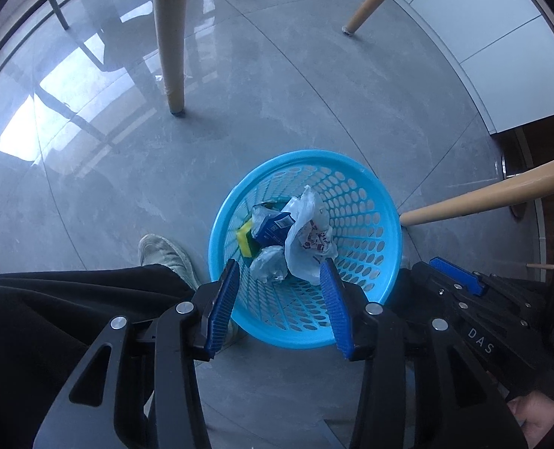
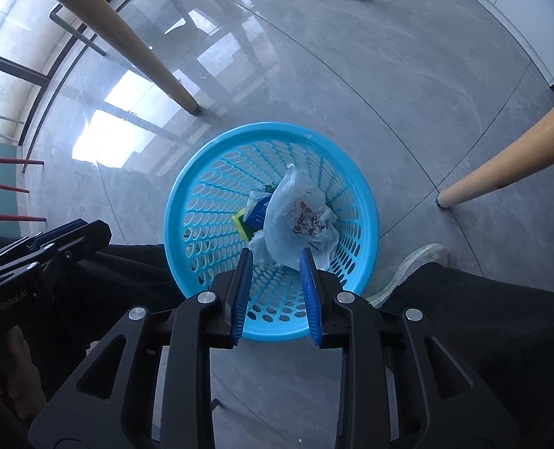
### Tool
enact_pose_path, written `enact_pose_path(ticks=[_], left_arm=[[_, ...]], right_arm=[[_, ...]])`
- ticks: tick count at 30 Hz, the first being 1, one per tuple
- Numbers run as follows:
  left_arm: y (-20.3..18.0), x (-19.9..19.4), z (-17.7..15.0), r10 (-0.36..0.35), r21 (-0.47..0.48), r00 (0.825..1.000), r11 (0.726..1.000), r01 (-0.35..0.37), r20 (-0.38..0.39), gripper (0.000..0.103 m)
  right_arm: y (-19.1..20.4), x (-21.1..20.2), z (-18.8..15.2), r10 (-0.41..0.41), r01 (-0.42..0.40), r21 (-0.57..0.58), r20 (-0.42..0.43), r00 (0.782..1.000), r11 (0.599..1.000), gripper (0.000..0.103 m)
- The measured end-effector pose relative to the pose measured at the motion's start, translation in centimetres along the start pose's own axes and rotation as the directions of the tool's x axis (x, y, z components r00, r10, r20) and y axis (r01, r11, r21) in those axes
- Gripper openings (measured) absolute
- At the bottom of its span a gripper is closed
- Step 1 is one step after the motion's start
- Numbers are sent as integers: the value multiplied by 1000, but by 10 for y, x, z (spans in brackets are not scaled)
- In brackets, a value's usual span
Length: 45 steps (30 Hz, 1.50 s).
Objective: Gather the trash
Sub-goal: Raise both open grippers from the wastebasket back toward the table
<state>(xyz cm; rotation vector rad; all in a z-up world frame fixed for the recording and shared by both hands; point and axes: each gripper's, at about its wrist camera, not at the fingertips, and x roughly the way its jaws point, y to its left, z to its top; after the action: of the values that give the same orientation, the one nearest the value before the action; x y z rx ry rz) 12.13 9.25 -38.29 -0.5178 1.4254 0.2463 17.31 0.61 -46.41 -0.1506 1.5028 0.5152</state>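
Note:
A blue perforated waste basket (image 1: 374,191) stands on the grey tiled floor; it also shows in the right wrist view (image 2: 187,194). Inside lie a white plastic bag with red print (image 1: 310,235) (image 2: 299,217), a dark blue carton (image 1: 273,228) (image 2: 258,211), a yellow-green sponge (image 1: 245,241) (image 2: 239,222) and a crumpled clear wrapper (image 1: 269,267). My left gripper (image 1: 280,277) is open and empty above the basket's near rim. My right gripper (image 2: 275,262) is open and empty above the same rim. Each gripper shows at the side of the other's view.
Wooden table legs (image 1: 168,37) (image 1: 482,198) (image 2: 508,161) (image 2: 127,45) stand around the basket. The person's shoes (image 1: 168,254) (image 2: 415,262) and black trousers flank it. A white cabinet (image 1: 501,37) is at the right. A red chair frame (image 2: 3,194) is at far left.

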Motion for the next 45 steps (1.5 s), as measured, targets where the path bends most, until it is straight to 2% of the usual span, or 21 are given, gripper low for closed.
enact_pose_path(ticks=[3,15,18,22,24,34,41,45], left_arm=[[-1,-4,-2,-1,13,1000,1000,1,8,45],[-1,-31,-16,23,35,999,999,-24,40,55],[3,-45,-21,-7,19,998,1000,6,57,58],[8,-58,-32,-106,-32,994,994,107,21,61],[6,-67,-38,-99,-18,994,995,100,45,61],[11,-100,-56,-46,16,990,999,44,131,68],[-1,-120,-70,18,114,983,993,-40,185,69],[-10,-143,-82,-11,160,973,987,-27,232,76]], right_arm=[[6,-13,-4,-39,40,-31,27,999,999,32],[15,-55,-23,-48,55,-80,88,995,995,45],[14,-67,-30,-34,41,-76,88,996,996,49],[19,-96,-45,-33,50,-117,136,990,992,55],[23,-107,-52,-36,59,-142,160,986,988,60],[21,-142,-82,-16,48,-157,203,979,986,64],[19,-168,-101,-15,59,-163,257,966,985,67],[19,-187,-113,-22,77,-171,305,952,982,71]])
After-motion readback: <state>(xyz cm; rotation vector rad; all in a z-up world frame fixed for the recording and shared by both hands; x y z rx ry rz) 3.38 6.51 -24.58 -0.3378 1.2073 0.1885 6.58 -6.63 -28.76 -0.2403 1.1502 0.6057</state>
